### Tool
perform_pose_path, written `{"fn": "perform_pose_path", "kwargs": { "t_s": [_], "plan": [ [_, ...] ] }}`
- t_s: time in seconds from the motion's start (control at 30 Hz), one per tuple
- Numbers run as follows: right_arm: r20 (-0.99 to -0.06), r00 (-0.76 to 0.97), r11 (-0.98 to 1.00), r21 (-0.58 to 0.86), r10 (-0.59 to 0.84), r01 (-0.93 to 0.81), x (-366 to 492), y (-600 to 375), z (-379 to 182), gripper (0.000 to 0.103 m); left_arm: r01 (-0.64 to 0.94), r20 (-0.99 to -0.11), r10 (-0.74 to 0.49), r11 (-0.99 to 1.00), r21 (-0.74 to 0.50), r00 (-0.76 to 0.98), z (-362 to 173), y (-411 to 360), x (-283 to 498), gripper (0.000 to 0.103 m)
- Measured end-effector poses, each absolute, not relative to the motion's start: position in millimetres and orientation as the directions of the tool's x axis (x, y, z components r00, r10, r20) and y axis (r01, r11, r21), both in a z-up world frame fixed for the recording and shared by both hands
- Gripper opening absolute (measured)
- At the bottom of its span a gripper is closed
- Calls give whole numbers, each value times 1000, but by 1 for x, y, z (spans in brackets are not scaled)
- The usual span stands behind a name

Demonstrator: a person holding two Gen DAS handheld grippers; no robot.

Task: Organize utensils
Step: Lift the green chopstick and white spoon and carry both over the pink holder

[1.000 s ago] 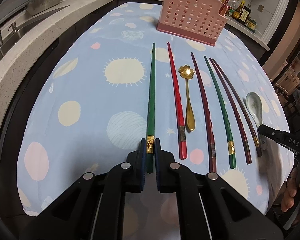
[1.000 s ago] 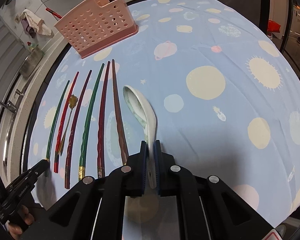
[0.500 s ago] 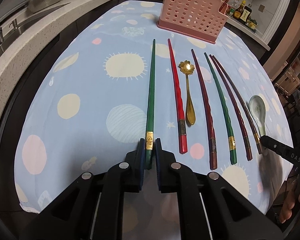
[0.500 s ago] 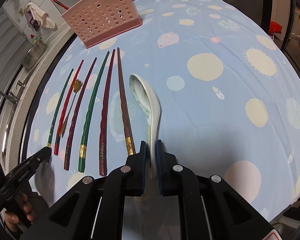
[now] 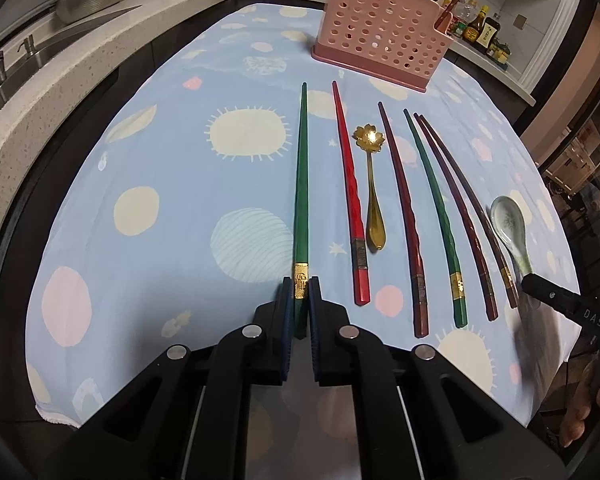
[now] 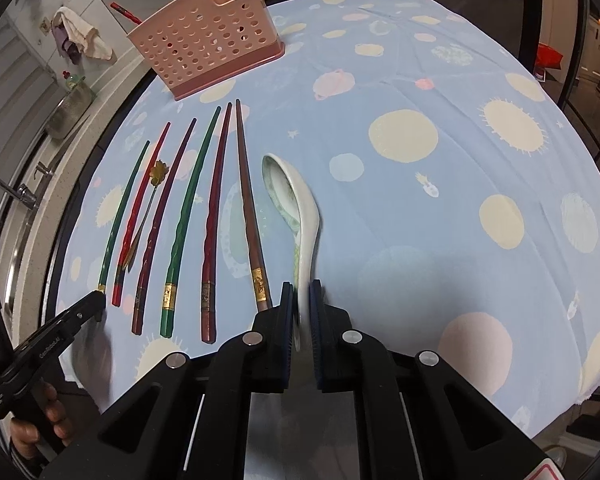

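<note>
Left gripper [image 5: 300, 300] is clamped on the near end of the leftmost green chopstick [image 5: 301, 184], which lies flat on the blue tablecloth [image 5: 172, 168] pointing away. Right gripper [image 6: 301, 304] pinches the handle of the white ceramic spoon [image 6: 296, 196] at the right end of the row. Between them: red chopstick [image 5: 350, 196], gold spoon [image 5: 372, 184], more chopsticks; pink basket [image 5: 380, 28] at the far edge.

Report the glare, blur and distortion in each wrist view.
Left wrist view: a glare spot burns out the bowl of the gold spoon, and the fisheye bows the tablecloth edges. Right wrist view: the white ceramic spoon looks slightly smeared near its handle, the chopsticks curve toward the frame edge, and a soft shadow lies under the left gripper.
</note>
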State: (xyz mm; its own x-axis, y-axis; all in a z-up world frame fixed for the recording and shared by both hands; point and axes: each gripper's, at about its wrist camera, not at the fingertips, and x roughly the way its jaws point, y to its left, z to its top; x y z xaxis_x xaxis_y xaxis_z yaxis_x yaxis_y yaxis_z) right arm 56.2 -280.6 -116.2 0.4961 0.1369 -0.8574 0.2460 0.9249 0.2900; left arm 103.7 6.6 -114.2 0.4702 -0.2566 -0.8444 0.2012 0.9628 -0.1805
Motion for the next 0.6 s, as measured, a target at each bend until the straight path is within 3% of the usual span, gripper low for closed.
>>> {"fn": "perform_pose_path", "kwargs": {
  "t_s": [0.23,0.6],
  "plan": [
    [-821,560,927,288,110,241,56,-288,-82,8,208,-805,-271,960,-187,528,-78,11,104,7],
    [-744,663,932,294,84,212,94,-301,-30,8,200,-672,-283,959,-200,685,8,22,139,7]
  ]
}}
